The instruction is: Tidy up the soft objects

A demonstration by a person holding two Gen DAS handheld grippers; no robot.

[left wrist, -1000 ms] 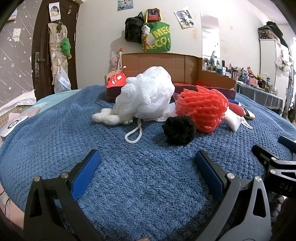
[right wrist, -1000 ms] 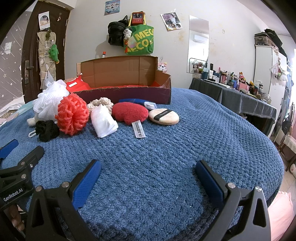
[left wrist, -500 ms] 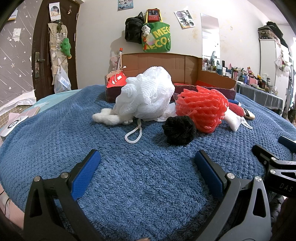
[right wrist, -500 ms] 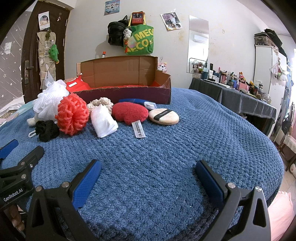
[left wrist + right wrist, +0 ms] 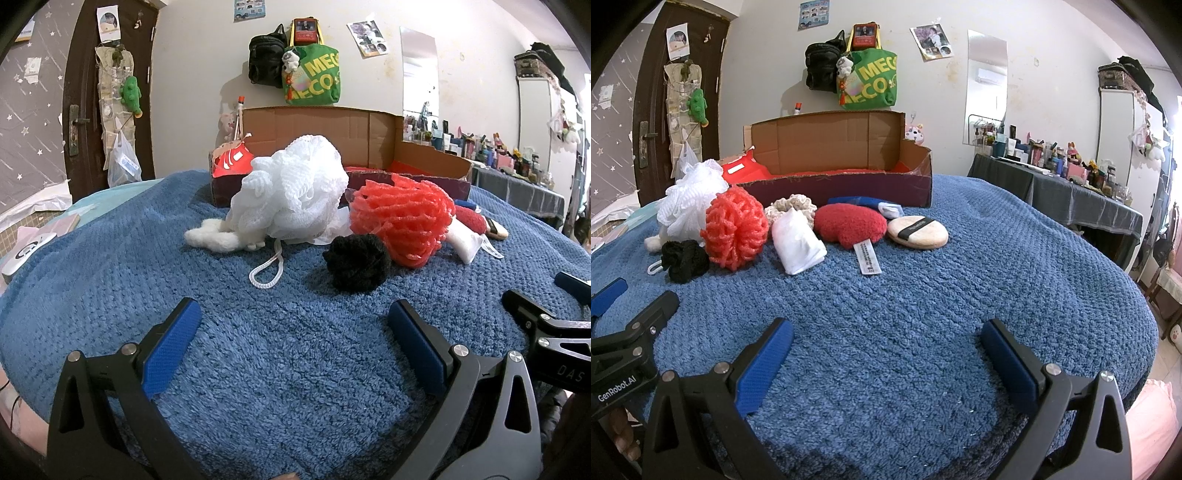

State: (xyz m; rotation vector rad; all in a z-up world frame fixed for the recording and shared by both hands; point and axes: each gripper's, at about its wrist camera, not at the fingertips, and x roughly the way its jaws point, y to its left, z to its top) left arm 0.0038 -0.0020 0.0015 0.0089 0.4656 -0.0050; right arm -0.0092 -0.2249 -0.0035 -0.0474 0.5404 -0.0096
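Note:
Soft objects lie in a row on a blue towel point(image 5: 923, 295) before an open cardboard box point(image 5: 842, 162): a white mesh pouf point(image 5: 295, 192), a red mesh pouf point(image 5: 402, 218), a black scrunchie point(image 5: 356, 262), a white cloth point(image 5: 796, 240), a beige scrunchie point(image 5: 790, 205), a red plush pad point(image 5: 849, 223) and a round powder puff point(image 5: 918, 232). My left gripper point(image 5: 293, 343) is open and empty, short of the black scrunchie. My right gripper point(image 5: 886, 354) is open and empty, well short of the powder puff.
The box point(image 5: 332, 147) stands at the towel's far side with its front wall low. A blue item point(image 5: 860, 202) lies behind the red pad. A cluttered side table point(image 5: 1056, 177) stands at the right. Bags point(image 5: 868, 77) hang on the wall. A door point(image 5: 107, 103) is at the left.

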